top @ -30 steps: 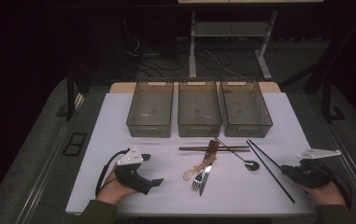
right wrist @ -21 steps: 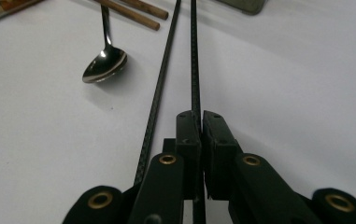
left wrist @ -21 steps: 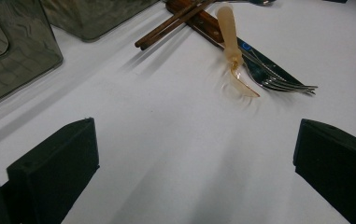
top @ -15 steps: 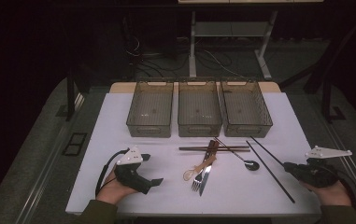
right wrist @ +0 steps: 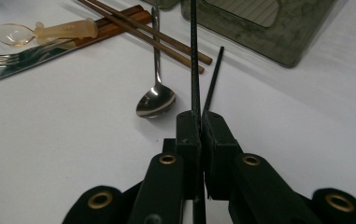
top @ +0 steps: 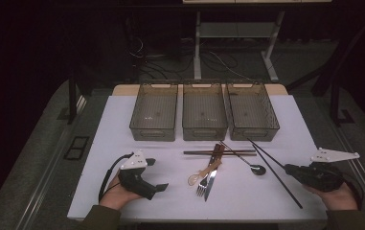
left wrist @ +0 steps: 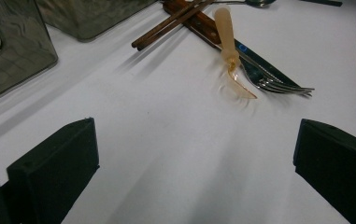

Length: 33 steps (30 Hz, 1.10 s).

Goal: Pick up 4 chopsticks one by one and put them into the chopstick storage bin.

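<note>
My right gripper (top: 289,168) (right wrist: 200,126) lies at the table's right edge, shut on a black chopstick (right wrist: 194,60) that runs forward between its jaws. A second black chopstick (right wrist: 214,77) lies just beside it. In the high view the pair of black chopsticks (top: 276,175) runs diagonally from the right bin toward the front. My left gripper (top: 157,175) (left wrist: 196,154) rests at front left, open, jaws wide with bare table between them. Ahead of it lie an amber plastic spoon (left wrist: 229,51), a fork (left wrist: 278,86) and brown chopsticks (left wrist: 166,28).
Three clear grey bins (top: 153,133) (top: 205,134) (top: 254,134) stand in a row at the back of the white table. A metal spoon (top: 252,165) (right wrist: 156,100) and a wooden-handled knife (top: 212,167) lie mid-table. Dark floor surrounds the table.
My right gripper has shifted slightly to the right at the table edge. The left gripper and the cutlery have not moved.
</note>
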Motion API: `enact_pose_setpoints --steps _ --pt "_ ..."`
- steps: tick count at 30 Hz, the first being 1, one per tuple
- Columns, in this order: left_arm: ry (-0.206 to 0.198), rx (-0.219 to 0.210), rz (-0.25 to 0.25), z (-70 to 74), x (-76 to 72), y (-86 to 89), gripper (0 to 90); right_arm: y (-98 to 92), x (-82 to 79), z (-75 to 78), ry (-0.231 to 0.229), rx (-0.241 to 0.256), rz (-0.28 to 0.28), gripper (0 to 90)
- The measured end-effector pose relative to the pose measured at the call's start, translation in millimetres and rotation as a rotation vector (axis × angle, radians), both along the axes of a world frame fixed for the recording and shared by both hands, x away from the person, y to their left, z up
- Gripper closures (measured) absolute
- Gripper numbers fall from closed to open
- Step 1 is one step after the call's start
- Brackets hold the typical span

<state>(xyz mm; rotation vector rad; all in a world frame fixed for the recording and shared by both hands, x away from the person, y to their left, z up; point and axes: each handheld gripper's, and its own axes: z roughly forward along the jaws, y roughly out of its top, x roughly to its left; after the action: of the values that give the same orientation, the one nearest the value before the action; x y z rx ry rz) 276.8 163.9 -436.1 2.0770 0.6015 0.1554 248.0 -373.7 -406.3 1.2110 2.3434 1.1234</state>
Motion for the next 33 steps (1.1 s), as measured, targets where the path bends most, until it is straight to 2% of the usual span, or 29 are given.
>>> enact_pose_setpoints --steps 7,13,17,33 --pt "0.007 -0.007 0.003 -0.7 -0.1 -1.9 0.0 8.7 1.9 5.9 -0.009 0.027 0.040 85.8" --pt "0.007 -0.008 0.006 -0.7 0.2 -1.9 0.0 16.4 4.4 8.1 -0.020 0.032 0.071 85.9" --pt "0.009 -0.013 0.011 -0.5 0.2 -1.7 0.0 26.2 7.8 10.4 -0.027 0.037 0.110 85.9" --pt "0.011 -0.021 -0.001 -0.6 0.2 -3.1 0.0 54.8 19.5 14.4 -0.038 0.056 0.181 85.9"
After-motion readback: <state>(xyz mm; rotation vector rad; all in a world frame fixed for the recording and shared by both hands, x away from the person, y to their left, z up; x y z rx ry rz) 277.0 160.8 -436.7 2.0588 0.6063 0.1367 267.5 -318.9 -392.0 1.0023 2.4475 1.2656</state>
